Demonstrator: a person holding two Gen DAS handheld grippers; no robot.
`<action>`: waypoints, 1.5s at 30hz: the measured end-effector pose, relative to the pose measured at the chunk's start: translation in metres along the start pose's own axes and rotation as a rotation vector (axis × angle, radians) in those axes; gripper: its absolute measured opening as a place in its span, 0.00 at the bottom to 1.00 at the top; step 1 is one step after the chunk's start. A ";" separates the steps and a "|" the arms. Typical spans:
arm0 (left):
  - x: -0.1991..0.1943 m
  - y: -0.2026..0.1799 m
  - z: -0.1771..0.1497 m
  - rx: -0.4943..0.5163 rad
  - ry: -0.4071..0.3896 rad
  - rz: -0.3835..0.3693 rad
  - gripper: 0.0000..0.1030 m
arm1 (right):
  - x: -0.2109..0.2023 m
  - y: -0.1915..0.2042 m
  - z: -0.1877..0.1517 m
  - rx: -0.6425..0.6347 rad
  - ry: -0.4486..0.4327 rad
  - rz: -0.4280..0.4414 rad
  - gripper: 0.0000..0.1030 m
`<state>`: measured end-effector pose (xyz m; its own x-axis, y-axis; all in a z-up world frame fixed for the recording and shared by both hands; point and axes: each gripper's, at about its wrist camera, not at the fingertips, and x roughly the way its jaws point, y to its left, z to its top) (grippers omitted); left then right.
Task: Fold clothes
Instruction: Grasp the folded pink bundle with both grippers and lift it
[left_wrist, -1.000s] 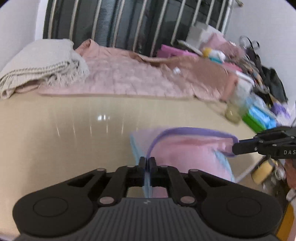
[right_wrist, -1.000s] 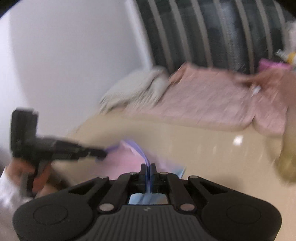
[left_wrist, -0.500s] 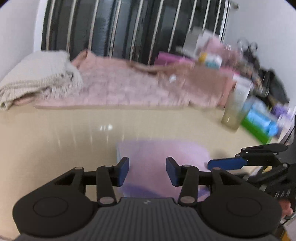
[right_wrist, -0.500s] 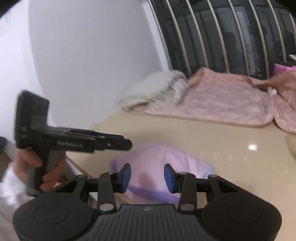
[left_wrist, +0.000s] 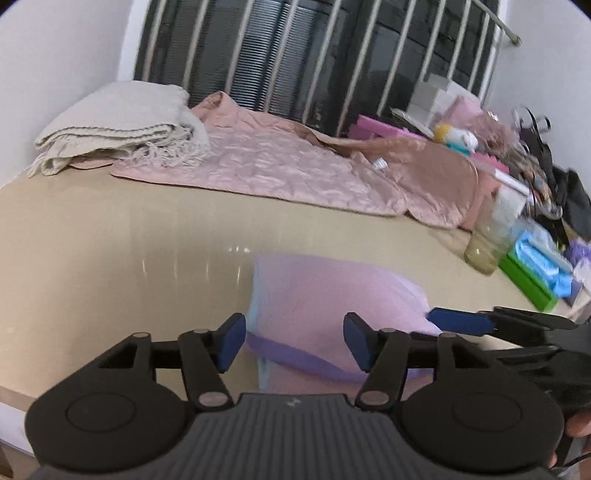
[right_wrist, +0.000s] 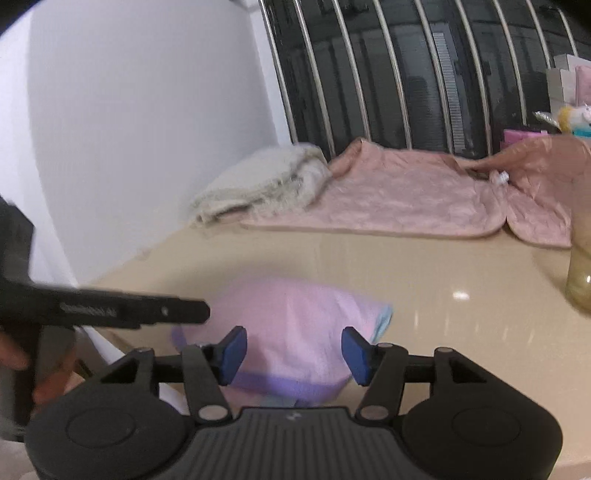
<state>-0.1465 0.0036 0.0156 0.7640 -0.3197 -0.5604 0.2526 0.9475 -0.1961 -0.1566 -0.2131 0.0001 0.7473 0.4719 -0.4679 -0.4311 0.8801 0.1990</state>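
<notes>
Pink garment (left_wrist: 332, 295), soft folded rectangle w/ purple trim, on glossy table (left_wrist: 110, 258); both grippers' jaws wide.

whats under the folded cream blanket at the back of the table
The folded cream fringed blanket lies partly on the pink quilted cover, whose edge shows beneath it, both on the beige table. How far the cover runs underneath is hidden.

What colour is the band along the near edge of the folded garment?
Purple band on the pink garment; clearest in left wrist view.

Soft, even indoor light, small glare spots on the glossy table (left_wrist: 110, 258), fisheye-bent edges, slight motion blur throughout.
</notes>
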 end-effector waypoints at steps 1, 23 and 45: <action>0.001 -0.002 -0.002 0.011 0.006 -0.004 0.58 | 0.001 0.002 -0.004 0.000 -0.006 -0.013 0.54; 0.001 -0.013 -0.014 0.039 0.029 -0.092 0.17 | -0.006 0.034 -0.039 -0.116 -0.132 -0.104 0.14; 0.039 -0.059 0.167 0.088 -0.238 -0.158 0.15 | -0.002 -0.016 0.130 -0.274 -0.359 -0.271 0.11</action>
<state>-0.0328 -0.0637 0.1400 0.8264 -0.4620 -0.3219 0.4219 0.8866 -0.1895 -0.0852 -0.2213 0.1094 0.9557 0.2603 -0.1378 -0.2792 0.9496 -0.1426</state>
